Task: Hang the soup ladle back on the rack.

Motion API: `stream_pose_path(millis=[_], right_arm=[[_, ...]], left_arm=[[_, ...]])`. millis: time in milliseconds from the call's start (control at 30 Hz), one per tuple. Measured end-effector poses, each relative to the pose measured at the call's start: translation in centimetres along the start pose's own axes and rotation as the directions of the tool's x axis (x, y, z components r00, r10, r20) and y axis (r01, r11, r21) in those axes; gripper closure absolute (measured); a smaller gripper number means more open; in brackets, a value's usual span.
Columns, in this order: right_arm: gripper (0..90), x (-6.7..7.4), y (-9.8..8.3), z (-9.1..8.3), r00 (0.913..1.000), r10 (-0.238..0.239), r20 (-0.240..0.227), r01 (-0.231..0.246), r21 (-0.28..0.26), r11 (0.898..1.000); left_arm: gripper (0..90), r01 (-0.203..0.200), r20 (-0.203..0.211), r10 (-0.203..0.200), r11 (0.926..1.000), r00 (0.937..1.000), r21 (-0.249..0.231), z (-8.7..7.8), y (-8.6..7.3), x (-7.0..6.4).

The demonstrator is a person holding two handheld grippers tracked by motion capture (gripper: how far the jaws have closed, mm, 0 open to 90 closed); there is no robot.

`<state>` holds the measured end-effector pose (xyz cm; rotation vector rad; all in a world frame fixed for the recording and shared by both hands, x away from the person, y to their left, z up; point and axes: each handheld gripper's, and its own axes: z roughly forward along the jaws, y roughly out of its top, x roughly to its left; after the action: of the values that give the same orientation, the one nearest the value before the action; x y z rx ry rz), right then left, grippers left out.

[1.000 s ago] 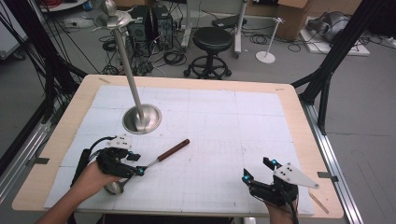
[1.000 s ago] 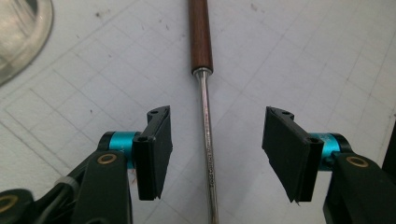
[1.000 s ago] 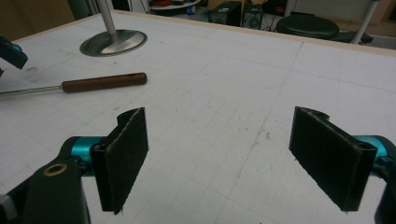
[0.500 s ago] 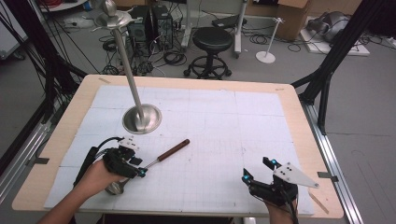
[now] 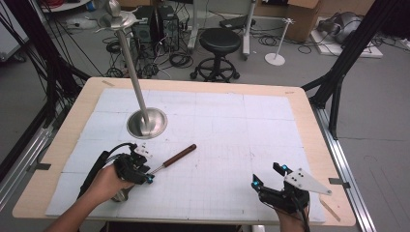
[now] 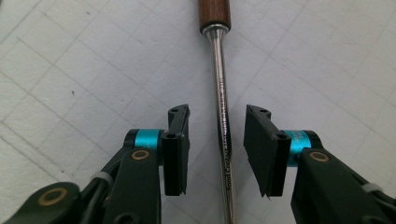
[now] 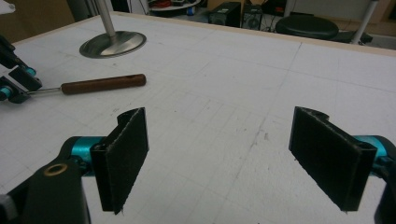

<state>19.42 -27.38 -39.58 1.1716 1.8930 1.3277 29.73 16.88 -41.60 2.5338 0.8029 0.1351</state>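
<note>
On the table (image 5: pixel 203 96), left gripper (image 6: pixel 217 140) jaws straddle a ladle's shaft (image 6: pixel 223 140), not touching; right gripper (image 7: pixel 233 158) gapes wide.

Even, bright overhead light across the white counter (image 5: pixel 232 121) in the high view, and shadows are soft and short. A pale glare sits on the steel stand base (image 5: pixel 147 123). The floor beyond is dimmer and slightly soft. In the left gripper view the metal shaft (image 6: pixel 223 116) catches a bright streak, sharp at centre, blurring toward the bottom. In the right gripper view the near jaws look soft and the far background darkens.
</note>
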Motion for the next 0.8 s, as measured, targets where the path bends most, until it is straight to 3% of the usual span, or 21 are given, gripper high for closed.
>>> stream_pose_path(millis=[267, 400, 800], right_arm=[[18.6, 0.01, 0.02, -0.02, 1.0, 0.004, 0.002, -0.004, 0.0, 1.0], [18.7, -0.01, 0.02, 0.01, 1.0, -0.001, 0.002, 0.001, 0.0, 1.0], [18.8, 0.03, 0.04, 0.03, 1.0, -0.002, 0.002, 0.002, 0.002, 1.0]], left_arm=[[70.1, -0.009, -0.04, 0.009, 1.0, 0.9992, 0.004, 0.05, 0.06, -0.47], [76.1, -0.025, -0.032, 0.025, 0.9996, 0.9992, 0.01, 0.05, 0.11, -0.75], [83.0, 0.027, -0.007, -0.027, 0.999, 0.9996, 0.036, 0.11, 0.42, -0.45]])
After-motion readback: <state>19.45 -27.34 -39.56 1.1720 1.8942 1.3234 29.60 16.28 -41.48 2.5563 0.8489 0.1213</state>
